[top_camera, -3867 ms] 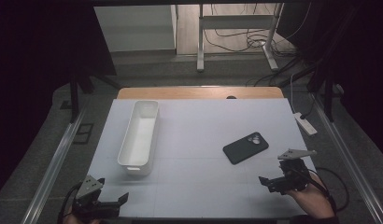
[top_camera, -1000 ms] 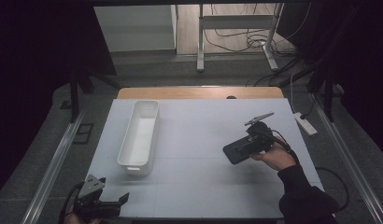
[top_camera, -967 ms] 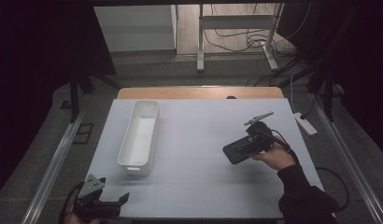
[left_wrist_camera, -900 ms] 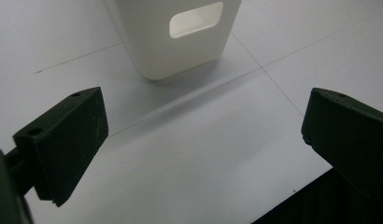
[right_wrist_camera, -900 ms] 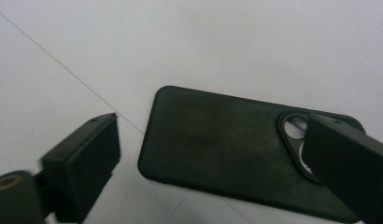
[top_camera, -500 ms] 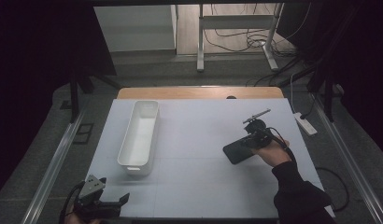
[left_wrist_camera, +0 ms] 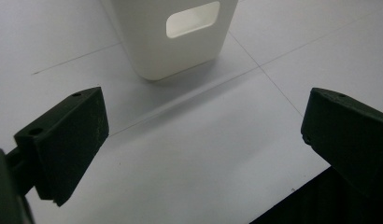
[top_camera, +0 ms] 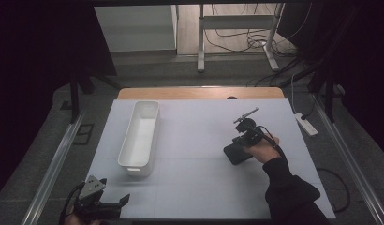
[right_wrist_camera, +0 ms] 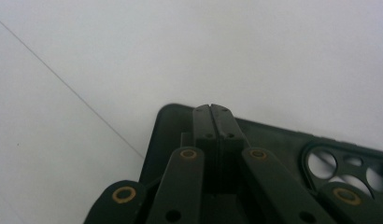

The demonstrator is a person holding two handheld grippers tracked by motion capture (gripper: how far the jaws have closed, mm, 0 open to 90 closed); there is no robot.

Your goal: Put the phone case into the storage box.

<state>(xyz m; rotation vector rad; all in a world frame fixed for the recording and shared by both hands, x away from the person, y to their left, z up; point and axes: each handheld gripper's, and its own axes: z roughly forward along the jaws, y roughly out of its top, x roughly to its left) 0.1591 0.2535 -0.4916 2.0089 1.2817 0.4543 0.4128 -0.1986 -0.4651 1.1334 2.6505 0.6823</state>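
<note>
Right gripper, jaws pressed together, hides part of a dark phone case right of the empty white bin; left gripper spread.

On the table, the bin lies left of centre. The phone case lies right of centre, under my right gripper. My left gripper sits lower left, at the table's near edge.

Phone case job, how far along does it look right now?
Nothing looks finished: the white bin is empty. In hand: the right gripper, jaws together, is down over the black phone case, which lies on the table; a grip can't be confirmed. The left gripper waits open near the bin's end. Possibly left: moving the case into the bin.
</note>
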